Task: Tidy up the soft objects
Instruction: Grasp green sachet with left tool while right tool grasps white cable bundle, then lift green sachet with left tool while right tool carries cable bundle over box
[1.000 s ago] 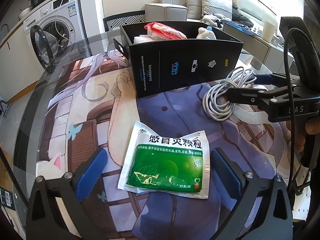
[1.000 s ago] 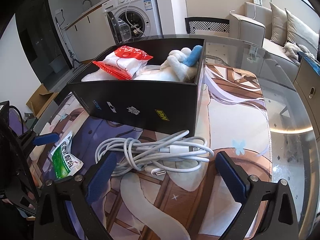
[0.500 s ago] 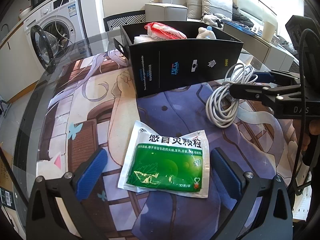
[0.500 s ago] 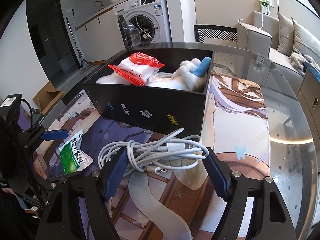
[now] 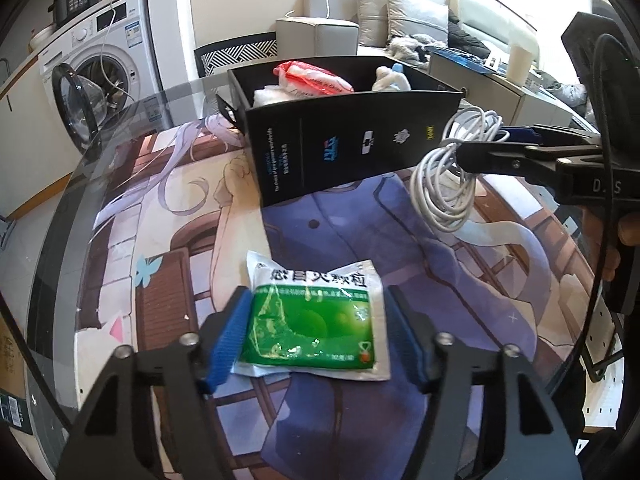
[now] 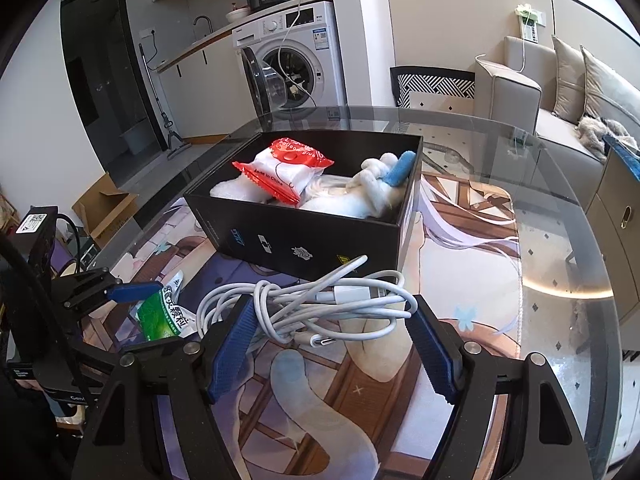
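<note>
A green and white sachet sits between the blue pads of my left gripper, which has closed on its sides; it also shows in the right wrist view. My right gripper is shut on a coiled white cable and holds it lifted above the mat; the cable hangs from the fingers in the left wrist view. A black box behind holds a red and white pack and a white plush toy.
An illustrated mat covers the round glass table. The box stands at the mat's far side. A washing machine, a patterned chair and a sofa stand beyond the table.
My left gripper has closed in on the sachet's sides and moved forward over it. My right gripper has closed on the cable and lifted it off the mat.
</note>
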`<state>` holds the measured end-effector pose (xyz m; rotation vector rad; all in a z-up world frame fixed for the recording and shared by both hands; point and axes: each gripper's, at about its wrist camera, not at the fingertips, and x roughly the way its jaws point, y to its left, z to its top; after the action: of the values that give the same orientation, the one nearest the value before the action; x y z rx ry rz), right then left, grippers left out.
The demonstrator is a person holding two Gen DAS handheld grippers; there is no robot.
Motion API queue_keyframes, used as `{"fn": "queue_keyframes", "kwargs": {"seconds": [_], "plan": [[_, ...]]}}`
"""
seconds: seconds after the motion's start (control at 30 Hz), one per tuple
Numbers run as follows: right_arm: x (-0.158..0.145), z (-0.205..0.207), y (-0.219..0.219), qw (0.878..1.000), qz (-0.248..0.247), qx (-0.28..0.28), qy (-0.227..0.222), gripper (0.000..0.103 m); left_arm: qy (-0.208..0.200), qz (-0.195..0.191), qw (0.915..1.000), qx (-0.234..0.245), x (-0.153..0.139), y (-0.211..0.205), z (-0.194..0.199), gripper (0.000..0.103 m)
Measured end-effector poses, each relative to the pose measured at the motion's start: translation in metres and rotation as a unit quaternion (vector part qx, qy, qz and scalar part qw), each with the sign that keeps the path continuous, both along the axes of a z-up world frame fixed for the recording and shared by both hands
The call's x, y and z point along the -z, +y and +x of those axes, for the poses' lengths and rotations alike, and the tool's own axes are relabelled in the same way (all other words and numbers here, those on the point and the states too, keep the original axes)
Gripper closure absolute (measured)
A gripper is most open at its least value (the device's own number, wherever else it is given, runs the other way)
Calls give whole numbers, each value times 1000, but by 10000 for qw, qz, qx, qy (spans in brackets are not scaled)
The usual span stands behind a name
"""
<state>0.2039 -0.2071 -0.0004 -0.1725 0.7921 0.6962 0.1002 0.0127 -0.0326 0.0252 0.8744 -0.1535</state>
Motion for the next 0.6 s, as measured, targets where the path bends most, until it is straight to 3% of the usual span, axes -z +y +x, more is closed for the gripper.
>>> {"fn": "queue_keyframes", "kwargs": {"seconds": [0.6], "plan": [[-30,-11,-14,9988,259,102,-411,26,-455,-462,9978,-103,-27,7,-6,44]]}}
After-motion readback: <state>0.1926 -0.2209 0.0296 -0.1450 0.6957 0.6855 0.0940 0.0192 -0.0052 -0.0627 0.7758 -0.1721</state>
